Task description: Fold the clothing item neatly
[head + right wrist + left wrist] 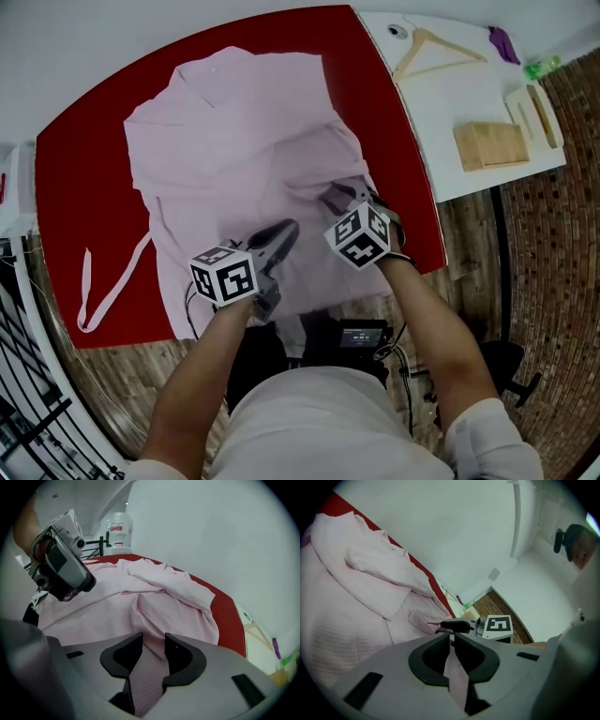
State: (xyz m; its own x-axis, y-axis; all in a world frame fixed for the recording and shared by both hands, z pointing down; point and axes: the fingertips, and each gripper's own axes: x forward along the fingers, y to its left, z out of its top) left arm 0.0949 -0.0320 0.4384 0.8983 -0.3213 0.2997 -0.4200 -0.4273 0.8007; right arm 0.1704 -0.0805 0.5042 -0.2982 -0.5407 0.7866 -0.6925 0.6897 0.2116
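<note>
Two handheld grippers meet over the near part of a pink garment (234, 131) that lies spread across a red worktop (80, 178), its collar end at the far side and its lower edge reaching the worktop's near rim. The left gripper (286, 232) has its jaws clenched on a thin fold of the pink cloth, which runs up between the two pads in the left gripper view. The right gripper (336, 199) sits just beside it, angled down onto the fabric at the garment's right side; its jaws stand apart, released, with a raised ridge of the cloth lying in the gap between them. A sleeve is folded in across the body of the garment, and a narrow pink belt (94, 286) trails in a loop over the bare red surface at the left. Well apart to the right, a white table (422, 112) carries a wooden hanger (436, 47) and a small wooden box (490, 145)
</note>
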